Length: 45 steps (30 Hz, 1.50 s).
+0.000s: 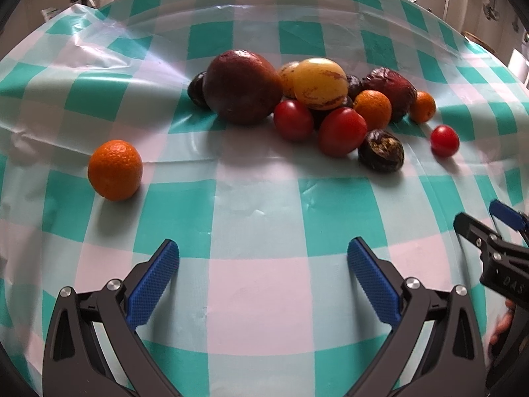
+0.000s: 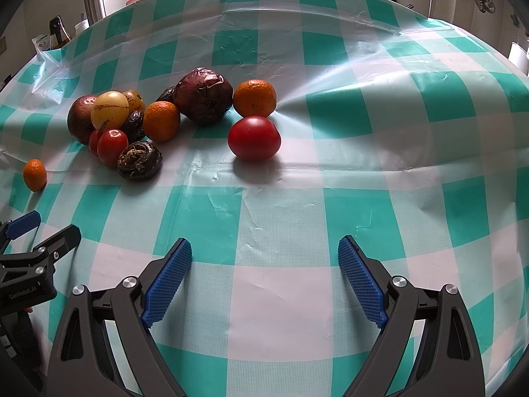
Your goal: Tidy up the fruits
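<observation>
A glossy plastic tablecloth checked in teal, pale mint and pink [image 2: 274, 297] covers the table, creased in ridges toward the far side; its far edge curves across the top of both views, with a steel flask [image 2: 93, 0] and other clutter standing beyond it. The whole near stretch of cloth, from the fruit down to the grippers, lies bare, as does the right-hand half in the right wrist view. The fruit sits in a loose heap: a large smooth maroon round fruit [image 1: 243, 87] at its left end, a yellow oval fruit with brown streaks [image 1: 320, 83] resting against it on top of the pile, a wrinkled dark red fruit [image 2: 202, 95] at the back, two small red tomatoes [image 1: 342, 131] in front, an orange mandarin [image 2: 162, 120] between them and the wrinkled fruit, and a dark brown shrivelled round fruit [image 2: 139, 160] nearest the grippers. Apart from the heap are a lone mandarin [image 1: 115, 170] well off to the left, a bigger mandarin [image 2: 254, 98] on the right, and just in front of it a single red tomato [image 2: 254, 138] on open cloth. The left gripper [image 1: 263, 273] has its blue ribbed pads [image 1: 153, 286] spread wide, holding and touching nothing. The right gripper [image 2: 264, 271] is likewise spread wide and empty, aimed roughly at the single tomato, with clear cloth between.
</observation>
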Available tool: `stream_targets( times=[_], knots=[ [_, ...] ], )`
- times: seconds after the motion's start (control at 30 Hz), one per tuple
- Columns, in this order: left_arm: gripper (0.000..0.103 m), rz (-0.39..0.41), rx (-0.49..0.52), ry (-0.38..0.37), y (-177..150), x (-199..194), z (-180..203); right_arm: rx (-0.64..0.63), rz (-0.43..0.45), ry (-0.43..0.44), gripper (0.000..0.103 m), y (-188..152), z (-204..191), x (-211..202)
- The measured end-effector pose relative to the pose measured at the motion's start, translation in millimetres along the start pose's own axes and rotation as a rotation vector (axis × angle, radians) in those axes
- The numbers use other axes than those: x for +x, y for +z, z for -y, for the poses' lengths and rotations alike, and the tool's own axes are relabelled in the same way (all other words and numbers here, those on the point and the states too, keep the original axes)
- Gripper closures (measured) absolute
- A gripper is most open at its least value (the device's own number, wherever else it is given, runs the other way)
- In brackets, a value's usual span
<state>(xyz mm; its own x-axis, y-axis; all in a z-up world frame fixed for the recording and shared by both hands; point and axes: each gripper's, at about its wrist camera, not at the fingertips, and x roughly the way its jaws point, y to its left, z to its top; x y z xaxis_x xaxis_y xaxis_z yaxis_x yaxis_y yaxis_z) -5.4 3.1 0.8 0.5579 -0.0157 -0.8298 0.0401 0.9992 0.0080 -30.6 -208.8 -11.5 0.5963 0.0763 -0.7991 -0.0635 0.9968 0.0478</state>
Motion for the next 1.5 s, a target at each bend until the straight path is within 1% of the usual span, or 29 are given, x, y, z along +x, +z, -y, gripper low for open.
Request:
stream_targets(
  times=[0.53, 0.7, 0.8, 0.9, 1.07, 1.17, 1.23, 1.3, 1.33, 1.37, 1.4, 1.47, 1.5],
  knots=[
    [0.001, 0.002, 0.061, -0.045, -11, -8, -3, 0.000, 0.000, 0.001, 0.015, 1, 0, 0],
    [0.001, 0.002, 0.061, -0.060, -15, -11, -7, 0.001, 0.000, 0.001, 0.015, 1, 0, 0],
    [0.001, 0.008, 0.045, -0.077, -18, -16, -16, 0.001, 0.000, 0.002, 0.015, 1, 0, 1],
    [0.001, 0.011, 0.021, -0.077, -20, -18, -28, 0.001, 0.000, 0.001, 0.015, 1, 0, 1],
    [0.001, 0.013, -0.043, -0.050, -17, -17, -72, -0.003, 0.003, 0.000, 0.016, 1, -1, 3],
    [0.001, 0.011, -0.073, -0.055, -7, -12, -102, 0.004, 0.003, -0.009, 0.016, 2, 2, 2],
    [0.002, 0.011, -0.082, -0.057, 2, -6, -116, 0.010, 0.003, -0.017, 0.016, 3, 1, 3],
    [0.003, 0.015, -0.077, -0.081, 11, -2, -122, 0.015, 0.003, -0.023, 0.016, 4, -1, 5],
    [0.005, 0.019, -0.070, -0.086, 17, 2, -124, 0.018, 0.003, -0.025, 0.016, 5, -1, 5],
    [0.007, 0.026, -0.059, -0.076, 24, 4, -123, 0.019, 0.003, -0.024, 0.016, 4, -1, 5],
    [0.013, 0.035, -0.047, -0.066, 28, 6, -120, 0.017, 0.002, -0.024, 0.016, 4, -2, 5],
    [0.032, 0.043, -0.034, -0.056, 34, 10, -114, 0.017, 0.002, -0.024, 0.016, 4, -1, 5],
    [0.036, 0.053, -0.034, -0.038, 37, 13, -112, 0.018, 0.003, -0.023, 0.016, 5, -2, 5]
  ],
)
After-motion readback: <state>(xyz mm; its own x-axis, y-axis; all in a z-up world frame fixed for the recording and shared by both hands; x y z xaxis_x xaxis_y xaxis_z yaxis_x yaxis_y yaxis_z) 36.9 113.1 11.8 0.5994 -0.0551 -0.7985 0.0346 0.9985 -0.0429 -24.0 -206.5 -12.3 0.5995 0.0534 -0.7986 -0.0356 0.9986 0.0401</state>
